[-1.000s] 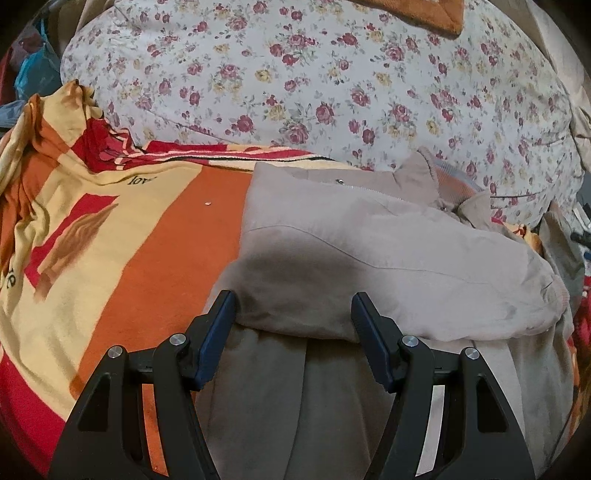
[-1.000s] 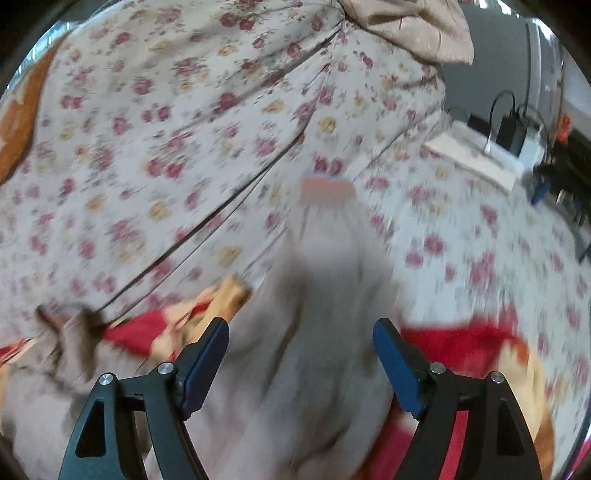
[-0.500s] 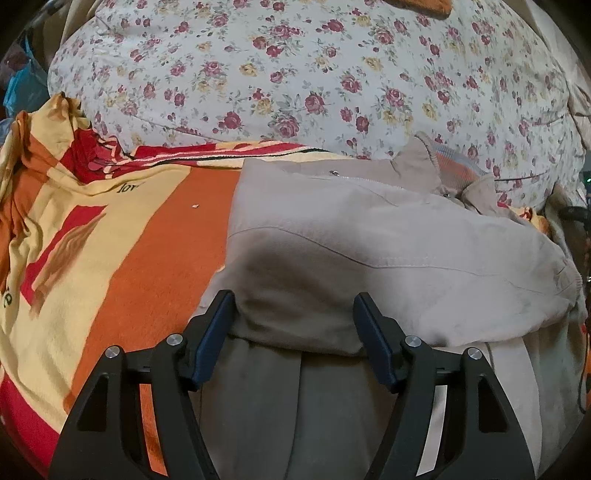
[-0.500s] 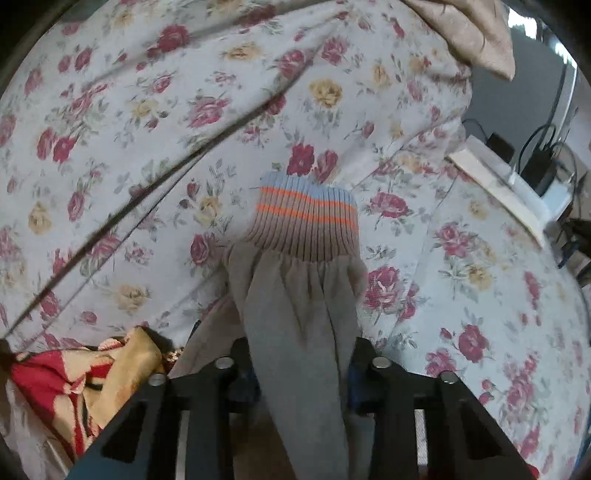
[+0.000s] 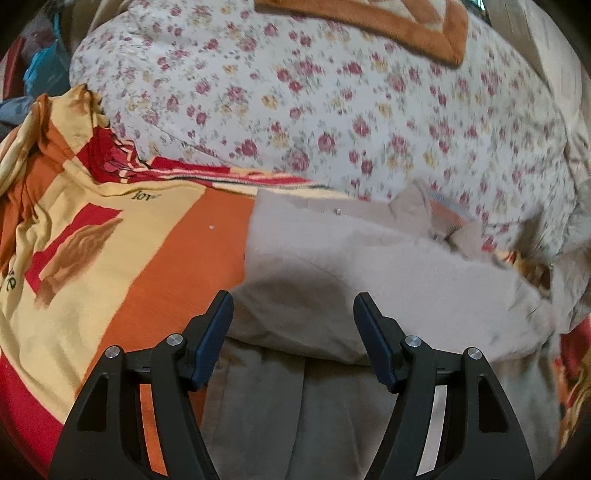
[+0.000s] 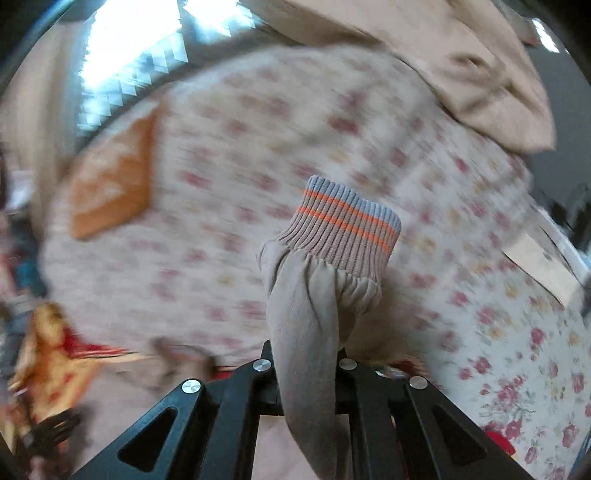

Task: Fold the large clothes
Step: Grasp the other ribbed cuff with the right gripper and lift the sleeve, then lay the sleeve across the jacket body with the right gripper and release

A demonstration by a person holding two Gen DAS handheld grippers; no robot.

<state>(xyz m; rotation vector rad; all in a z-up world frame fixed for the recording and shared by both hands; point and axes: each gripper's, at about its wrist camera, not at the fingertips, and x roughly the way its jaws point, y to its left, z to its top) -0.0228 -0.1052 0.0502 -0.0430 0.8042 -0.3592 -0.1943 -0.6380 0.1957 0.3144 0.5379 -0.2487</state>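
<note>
A beige jacket (image 5: 369, 280) lies on an orange, yellow and red blanket (image 5: 122, 251), one sleeve folded across its body. My left gripper (image 5: 293, 332) hovers open over the jacket's near part, the folded edge lying below and between its fingers without pads pressing it. In the right wrist view, my right gripper (image 6: 306, 363) is shut on the jacket's other sleeve (image 6: 306, 321), held up in the air. Its ribbed cuff (image 6: 343, 229) with orange and blue stripes stands above the jaws.
A bulky floral quilt (image 5: 332, 99) rises behind the jacket, with an orange-edged blanket (image 5: 406, 26) on top. Another beige garment (image 6: 461, 66) lies on the quilt at upper right. Floral sheet (image 6: 517, 350) spreads to the right; a flat pale box (image 6: 543, 266) lies beyond it.
My right gripper closed on the sleeve below its cuff and lifted it off the bed, tilting upward. The left gripper stayed open over the jacket, its view shifting slightly.
</note>
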